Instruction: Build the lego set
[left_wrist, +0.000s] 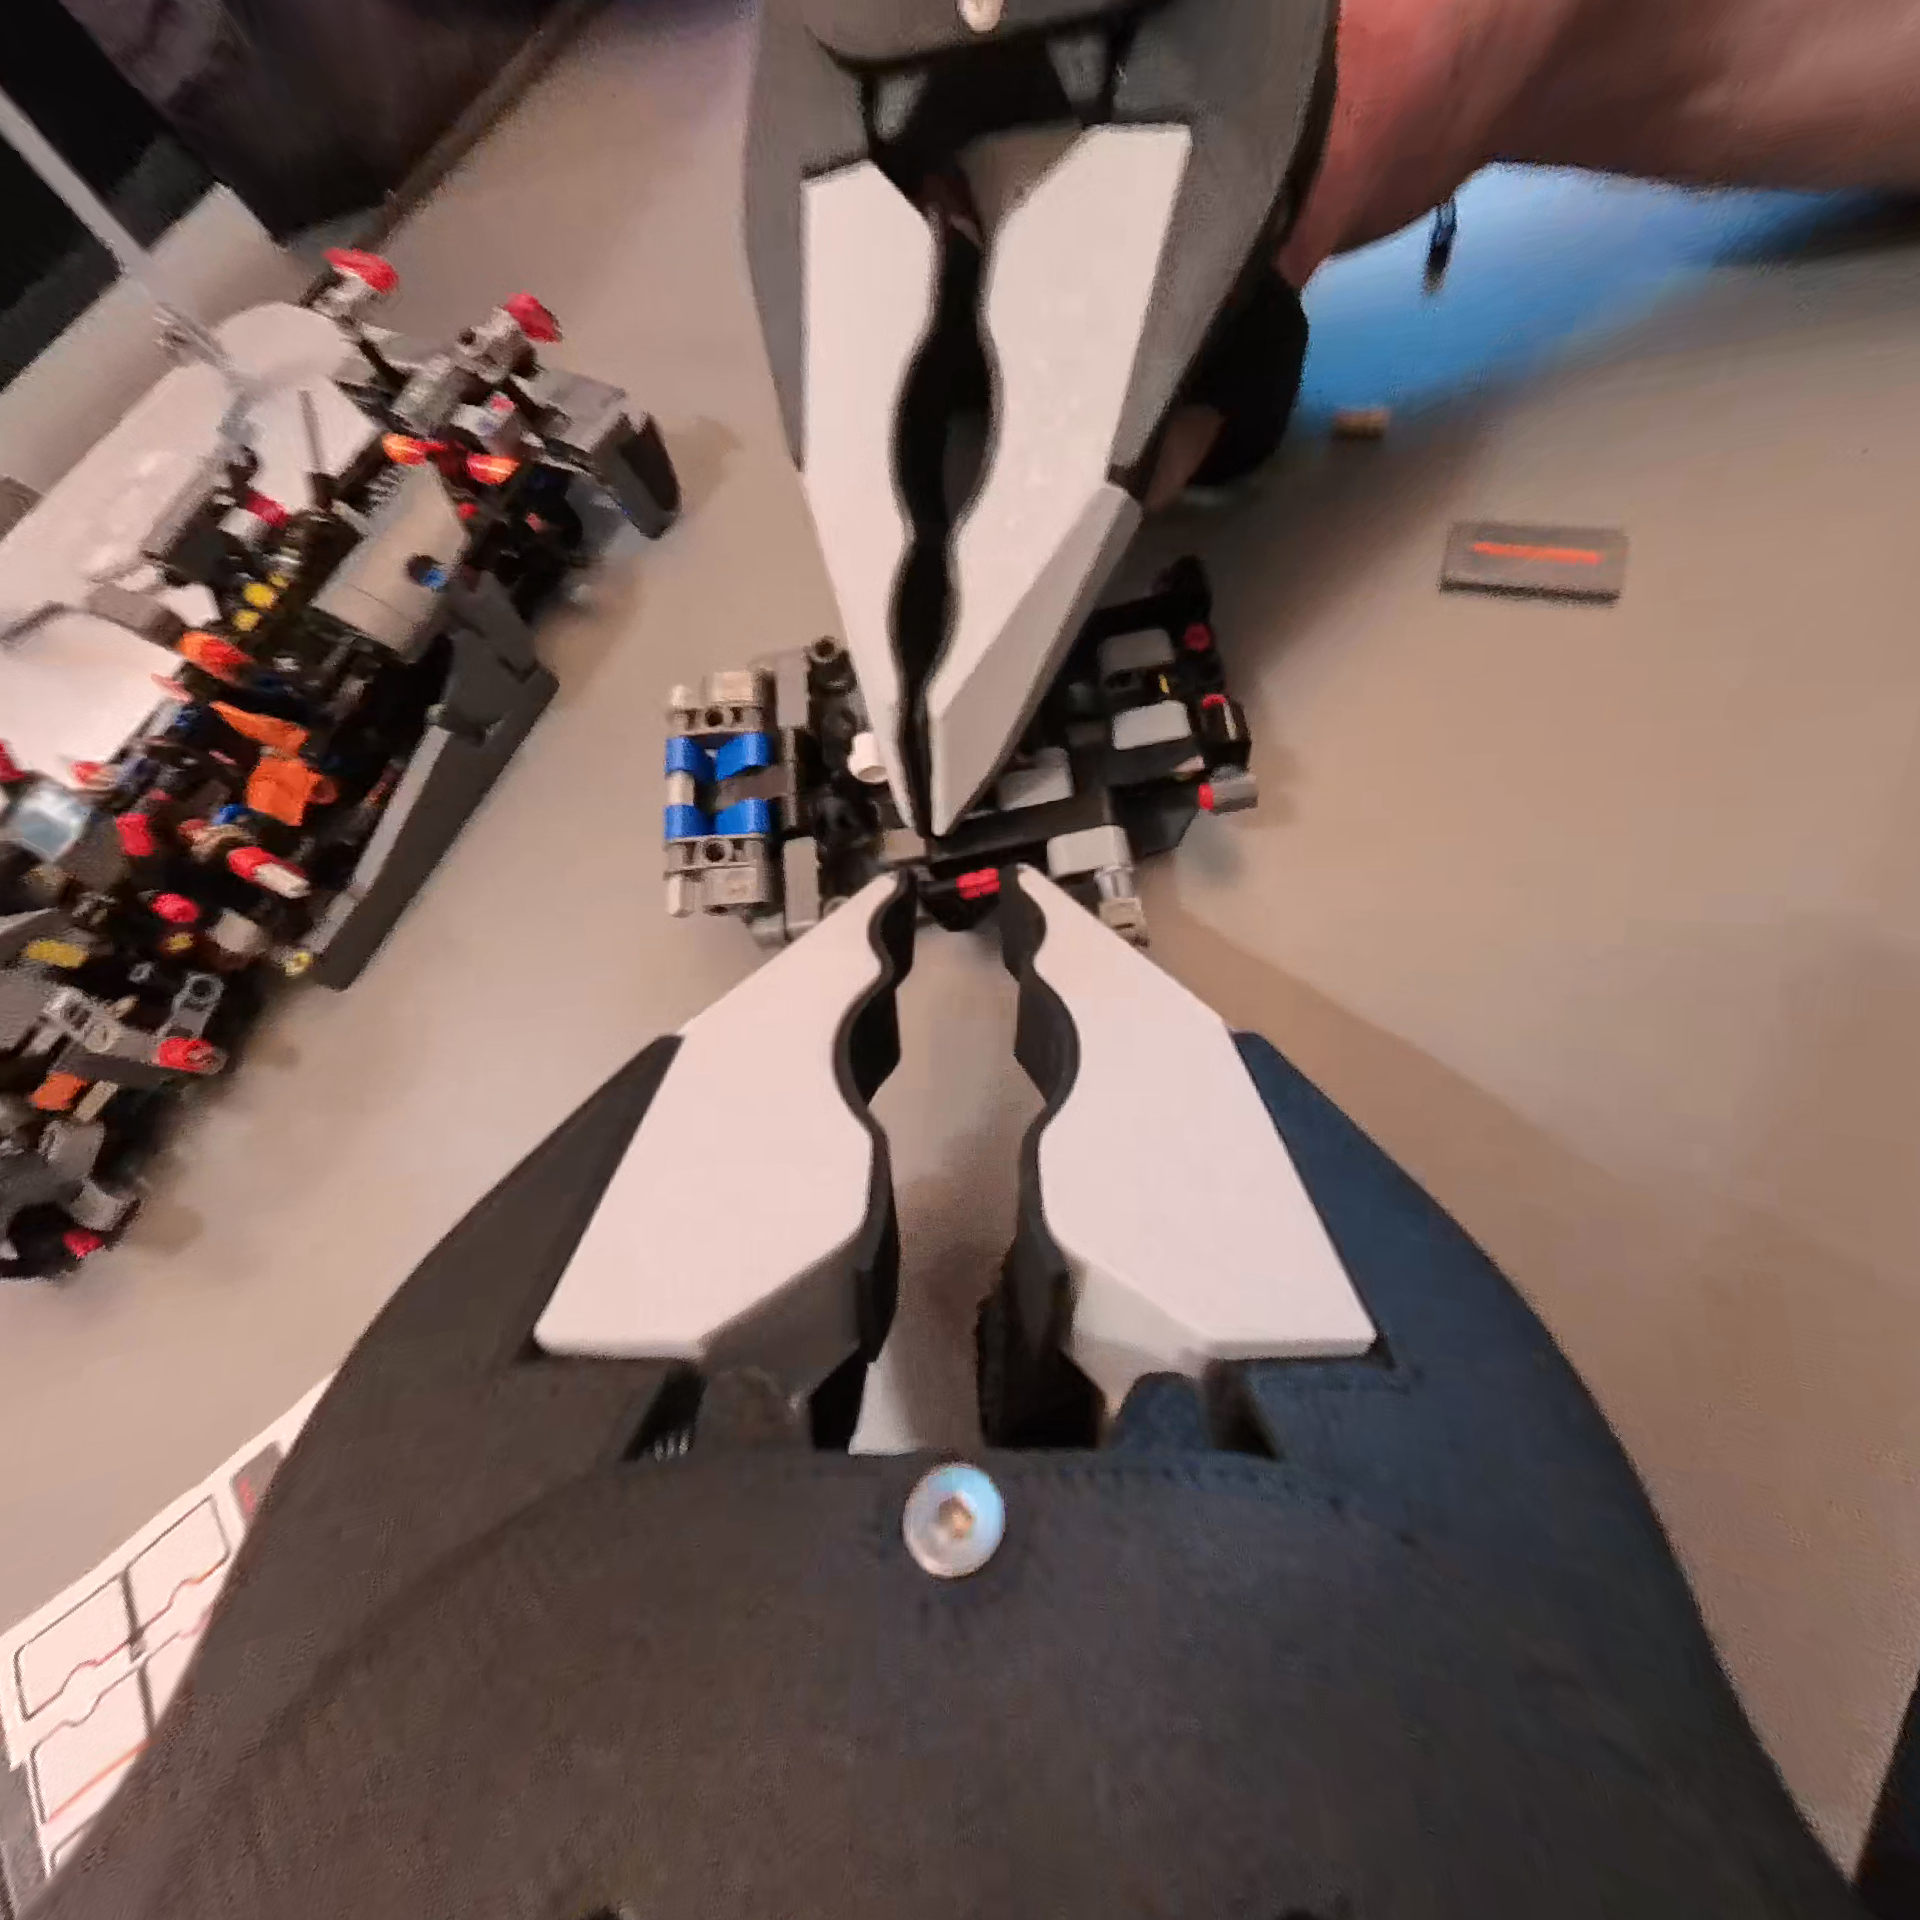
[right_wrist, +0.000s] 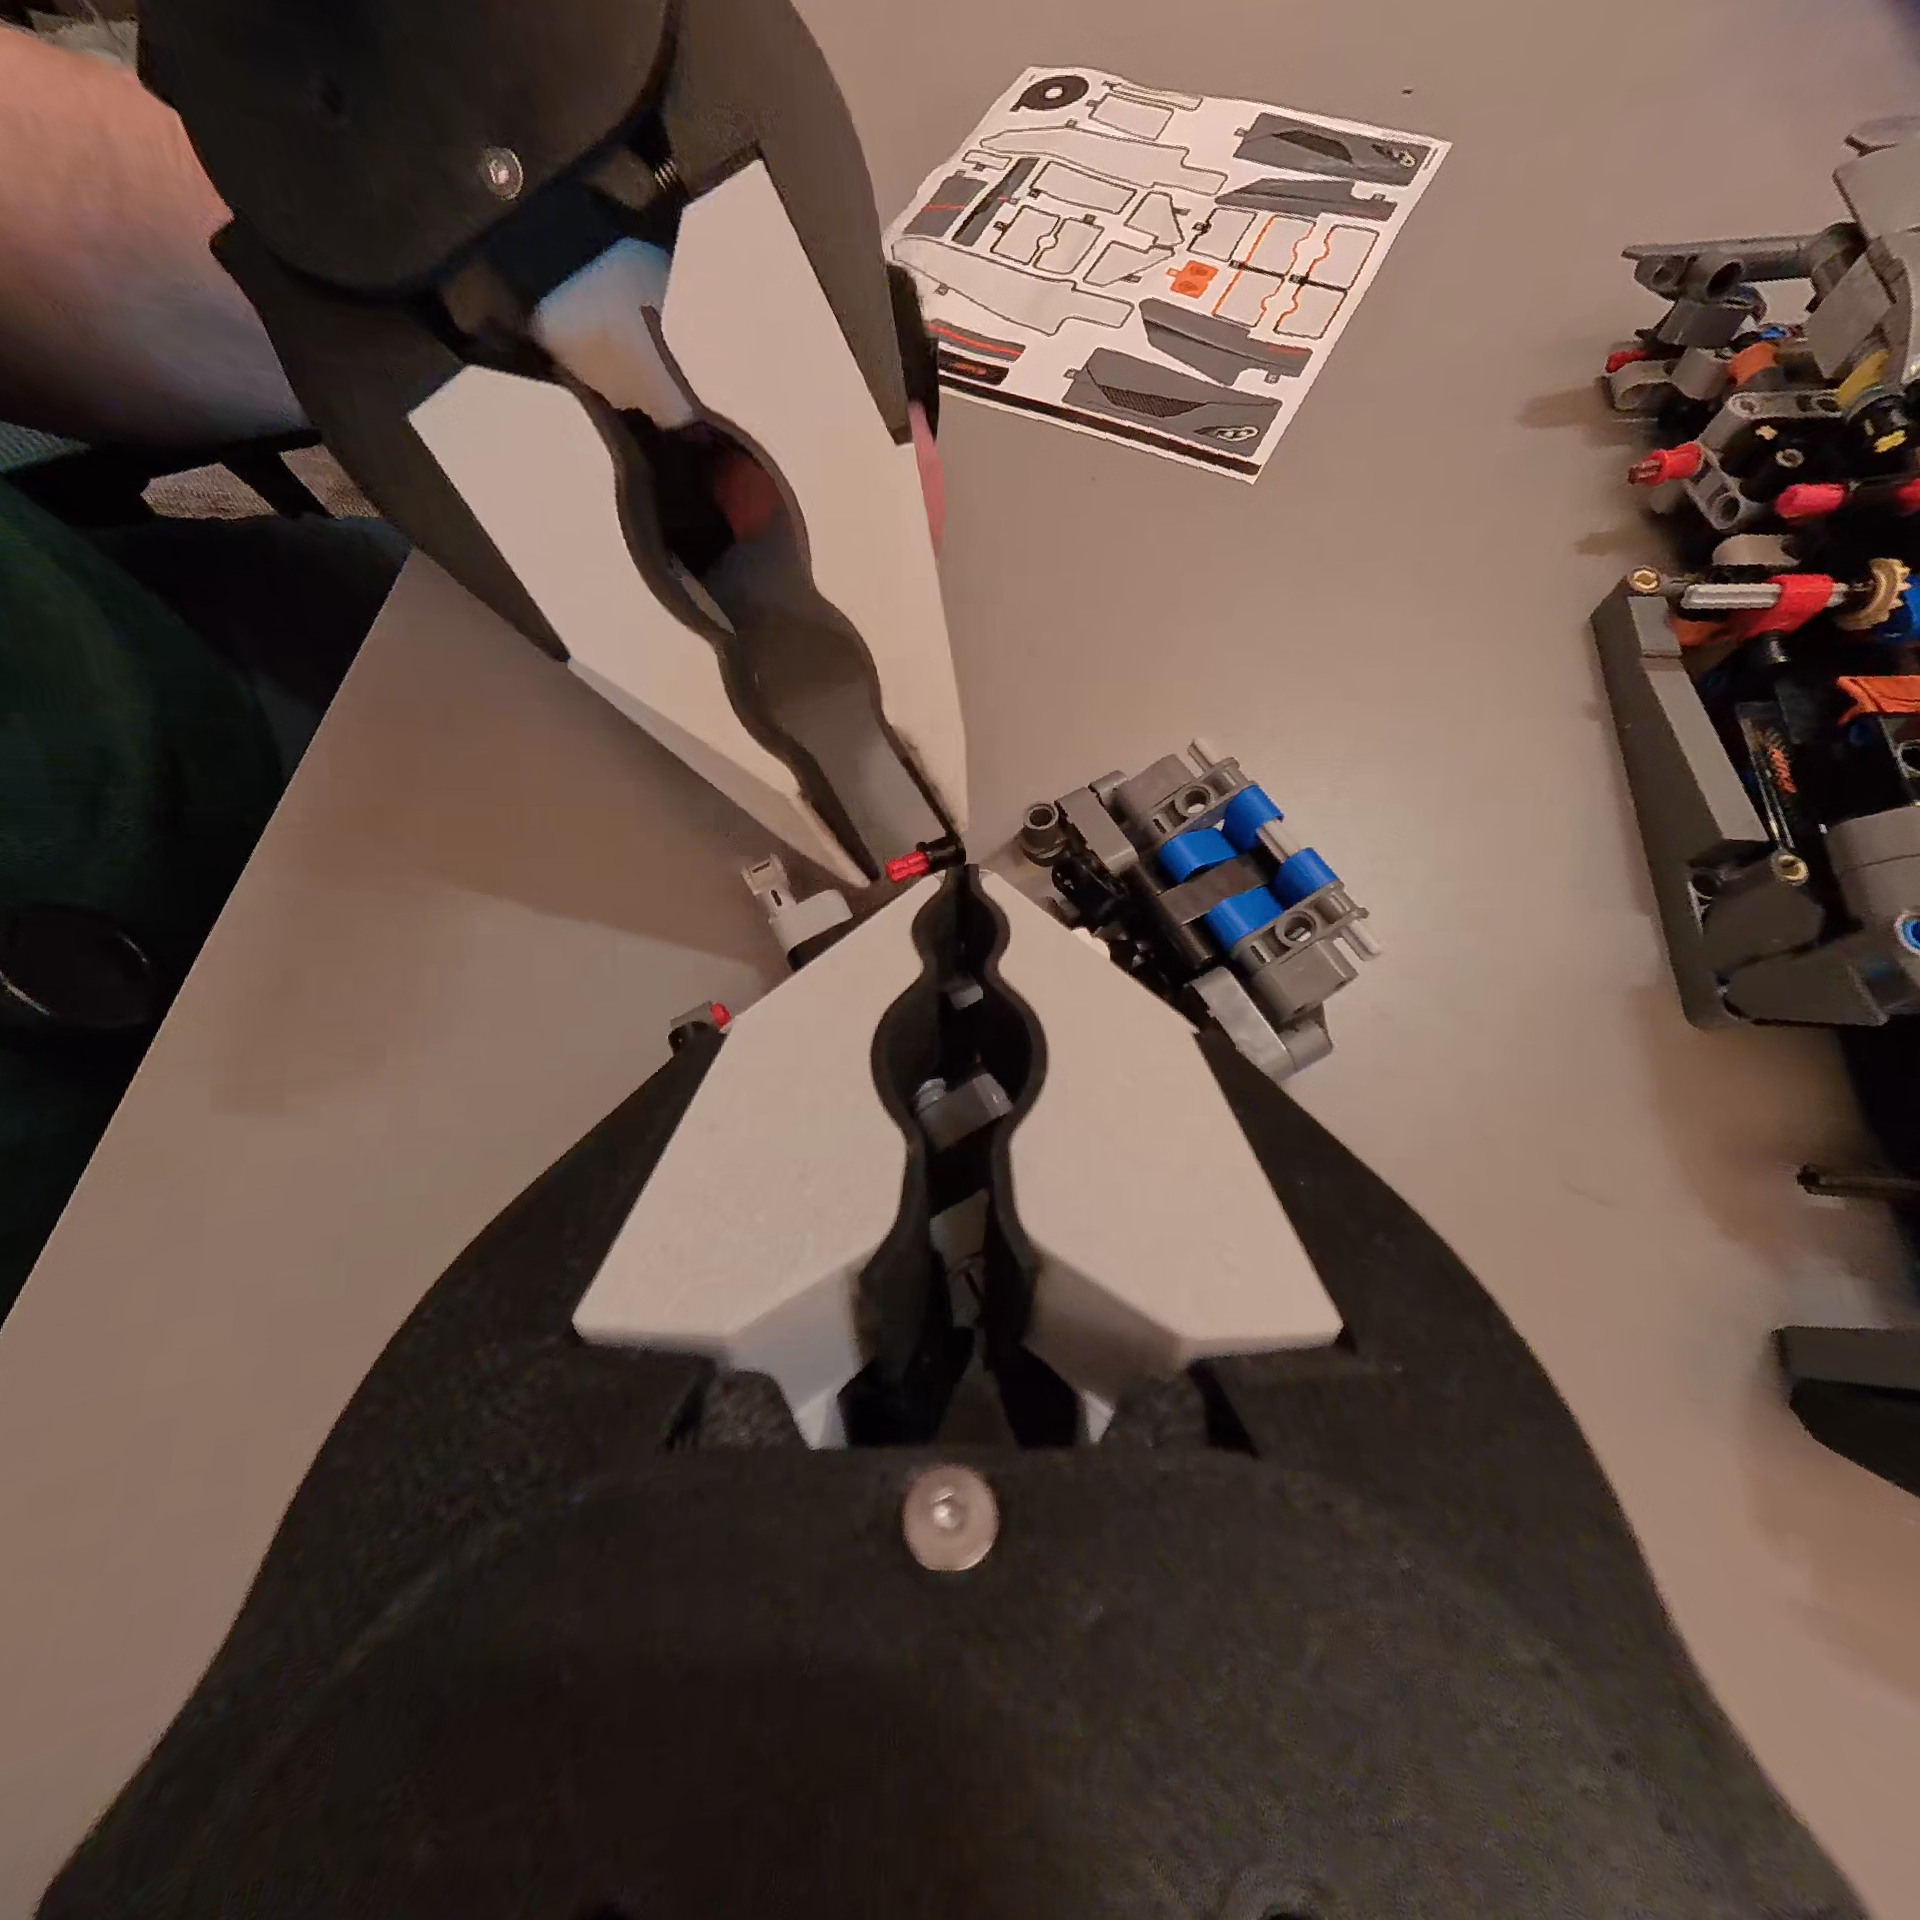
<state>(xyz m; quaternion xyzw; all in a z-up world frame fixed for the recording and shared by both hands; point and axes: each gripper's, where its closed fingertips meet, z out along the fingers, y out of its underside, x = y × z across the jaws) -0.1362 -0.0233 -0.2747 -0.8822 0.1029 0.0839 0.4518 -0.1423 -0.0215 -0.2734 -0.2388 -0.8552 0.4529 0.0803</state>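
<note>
My left gripper (left_wrist: 961, 883) pinches a red pin (left_wrist: 975, 884) on the small Lego assembly (left_wrist: 1143, 727). My right gripper (right_wrist: 961, 878), tips pressed together, meets it from twelve o'clock; the sticker sheet (right_wrist: 1164, 270) lies at one o'clock on the table (right_wrist: 1351, 644).

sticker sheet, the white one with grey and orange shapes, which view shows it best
The right wrist view: the white sticker sheet with grey and orange shapes lies almost whole and flat on the grey table, only its left edge hidden behind the left tool. The left wrist view shows just a blurred corner at the bottom left, beside that tool's black body.
</note>
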